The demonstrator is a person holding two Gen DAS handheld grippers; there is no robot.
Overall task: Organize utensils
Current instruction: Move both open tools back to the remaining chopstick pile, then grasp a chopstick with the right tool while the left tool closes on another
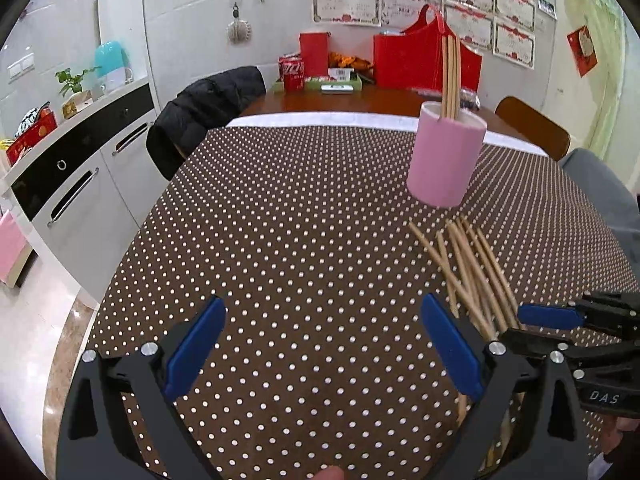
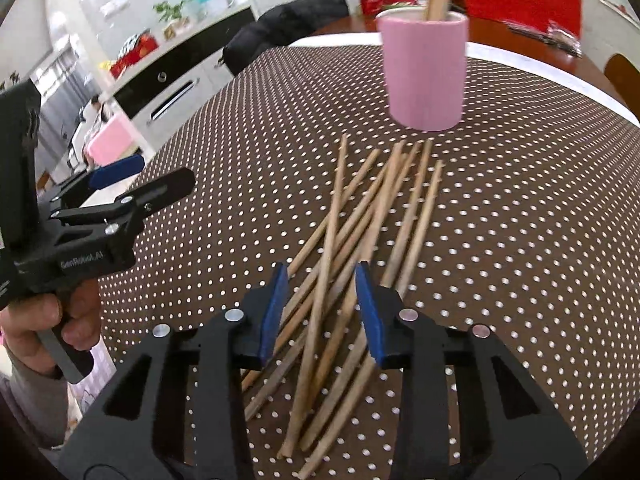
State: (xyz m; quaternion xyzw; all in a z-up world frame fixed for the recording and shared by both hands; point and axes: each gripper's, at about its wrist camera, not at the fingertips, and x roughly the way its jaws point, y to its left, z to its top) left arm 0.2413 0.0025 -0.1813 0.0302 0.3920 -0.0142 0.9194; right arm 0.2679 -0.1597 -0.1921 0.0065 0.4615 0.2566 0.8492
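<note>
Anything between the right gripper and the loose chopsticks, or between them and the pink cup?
Nothing visible. The right gripper is open directly over the chopstick pile, and only bare dotted tablecloth lies between the pile and the pink cup. The left gripper is off to the side.

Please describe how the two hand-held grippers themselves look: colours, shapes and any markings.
Both are black angular frames with silver pivot bolts and flat blue finger pads. The left hand-held gripper shows white lettering in the right wrist view; the right hand-held gripper reads "DAS" in the left wrist view.
</note>
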